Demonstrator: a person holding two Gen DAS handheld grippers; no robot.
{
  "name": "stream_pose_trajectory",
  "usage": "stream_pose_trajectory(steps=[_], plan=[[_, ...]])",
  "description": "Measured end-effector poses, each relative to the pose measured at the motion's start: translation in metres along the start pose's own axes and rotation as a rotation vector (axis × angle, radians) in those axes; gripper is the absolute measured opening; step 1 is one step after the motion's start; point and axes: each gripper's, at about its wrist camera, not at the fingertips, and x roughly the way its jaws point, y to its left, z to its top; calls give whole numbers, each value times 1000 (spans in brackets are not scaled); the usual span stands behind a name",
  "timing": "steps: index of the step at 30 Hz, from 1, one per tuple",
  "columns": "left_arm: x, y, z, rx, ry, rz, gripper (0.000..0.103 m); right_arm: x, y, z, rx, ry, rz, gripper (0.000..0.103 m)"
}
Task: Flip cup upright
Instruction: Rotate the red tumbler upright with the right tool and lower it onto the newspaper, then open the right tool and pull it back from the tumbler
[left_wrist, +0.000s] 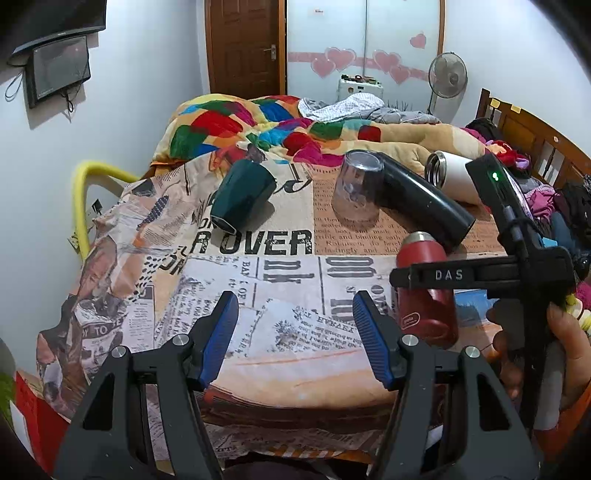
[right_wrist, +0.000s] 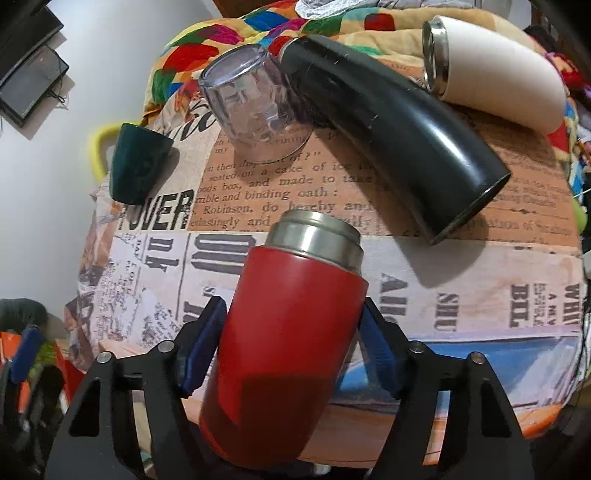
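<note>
My right gripper (right_wrist: 290, 343) is shut on a red steel-rimmed cup (right_wrist: 291, 347), held between its blue pads and tilted near upright over the newspaper-print cloth (right_wrist: 461, 295). In the left wrist view the same red cup (left_wrist: 424, 295) is in the right gripper (left_wrist: 424, 277) at the right. My left gripper (left_wrist: 295, 328) is open and empty above the cloth's front part. A clear glass (left_wrist: 356, 188) stands upside down. A dark green cup (left_wrist: 242, 194), a black flask (left_wrist: 424, 199) and a white flask (left_wrist: 454, 177) lie on their sides.
The cloth-covered table (left_wrist: 240, 369) stands against a bed with a colourful quilt (left_wrist: 258, 125). A yellow rail (left_wrist: 83, 199) is at the left edge. Clothes pile at the right (left_wrist: 546, 195). A wall (left_wrist: 110, 110) runs along the left.
</note>
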Motion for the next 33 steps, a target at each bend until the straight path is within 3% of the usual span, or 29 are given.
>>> stream_pose_trajectory(steps=[7,14,24,33], plan=[[-1,-3,-1,-7,6,-3,64,-14,6,-4,-75,-41,21,61],[-3,-5,1,-38,3,10,85,-48,9,-5,-115,-138,34,60],[-3,-4,8,-73,7,0,92,-73,33,5,-250,-265,-45,59],[4,-4,11,-79,21,-4,92,-55,35,6,-290,-236,-77,59]])
